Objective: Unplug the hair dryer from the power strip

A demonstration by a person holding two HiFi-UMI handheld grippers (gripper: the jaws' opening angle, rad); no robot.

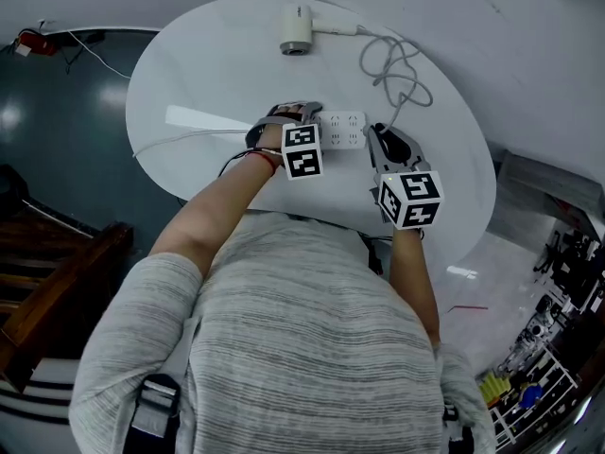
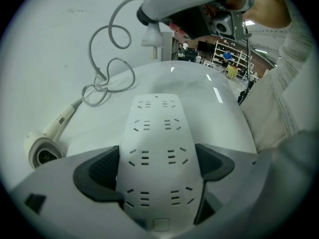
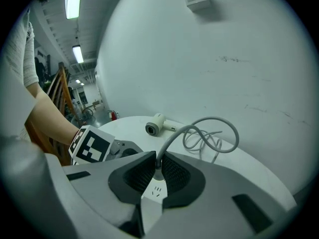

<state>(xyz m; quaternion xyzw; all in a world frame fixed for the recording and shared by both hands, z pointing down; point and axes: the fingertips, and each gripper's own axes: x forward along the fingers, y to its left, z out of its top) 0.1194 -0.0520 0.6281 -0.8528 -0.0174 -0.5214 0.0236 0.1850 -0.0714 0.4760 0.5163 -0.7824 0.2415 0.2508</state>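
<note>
A white power strip [image 1: 342, 129] lies on the round white table [image 1: 208, 74]. My left gripper [image 1: 304, 114] is shut on it, and in the left gripper view its dark pads [image 2: 98, 172] press both long sides of the strip [image 2: 157, 123]. My right gripper [image 1: 378, 136], at the strip's right end, is shut on the hair dryer's plug [image 3: 156, 175]. The left gripper view shows that plug [image 2: 151, 36] hanging clear above the strip under the right gripper [image 2: 192, 6]. The grey cable [image 1: 397, 72] loops back to the white hair dryer [image 1: 297, 30] at the table's far side.
In the right gripper view the hair dryer [image 3: 158, 125] and cable coil [image 3: 209, 136] lie beyond the jaws, with the left gripper's marker cube [image 3: 92, 145] to the left. A thin white cord [image 1: 180, 142] runs off the table's left edge. A white wall [image 1: 510, 26] curves behind the table.
</note>
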